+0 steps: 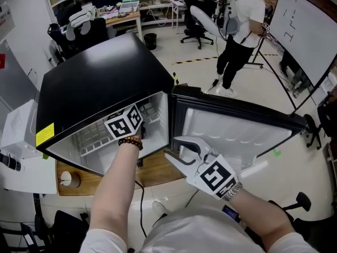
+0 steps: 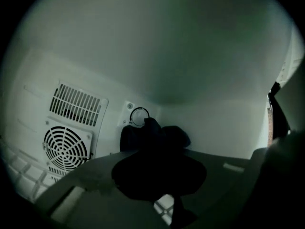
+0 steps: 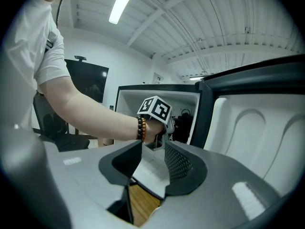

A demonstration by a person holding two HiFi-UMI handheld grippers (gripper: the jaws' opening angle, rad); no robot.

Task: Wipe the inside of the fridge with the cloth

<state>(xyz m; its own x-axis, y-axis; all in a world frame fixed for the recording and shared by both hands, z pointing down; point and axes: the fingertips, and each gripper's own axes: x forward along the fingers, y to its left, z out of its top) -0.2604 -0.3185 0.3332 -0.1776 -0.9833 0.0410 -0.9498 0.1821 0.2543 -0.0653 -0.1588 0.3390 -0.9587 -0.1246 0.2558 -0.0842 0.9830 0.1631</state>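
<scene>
Lab/office room: pale floor, desks with monitors at the back, one person standing by a whiteboard. The black boxy mini fridge (image 1: 100, 88) sits on a wooden tabletop (image 1: 152, 173), with its white-lined door (image 1: 231, 136) swung wide to the right.

Left gripper (image 2: 157, 168) is reached inside the cabinet, pointing roughly level at the back wall. Its jaws are clamped on the dark bunched cloth (image 2: 155, 140), which fills the gap between them. The cloth sits in front of the rear corner, just below the round thermostat dial (image 2: 139, 116) and to the right of the white round fan grille (image 2: 66, 147). Can't tell whether the cloth is pressing on a wall right now or just close to it.

Right gripper (image 3: 153, 159) hangs outside in front of the opening, near the door edge. Its jaws are apart with nothing between them, only the tabletop and fridge interior seen past the gap.

Step, my read: mid-wipe of the interior, working the back wall or corner area. Progress not judgeable; no visible dirt or streaks.

Next move needs:
- cloth pushed flat onto the liner, not dangling
- strokes across the back wall, then side walls and the white wire shelf (image 1: 100, 138)
- steer around the dial and fan grille so the cloth doesn't snag
- right gripper stays clear, or steadies the door
</scene>
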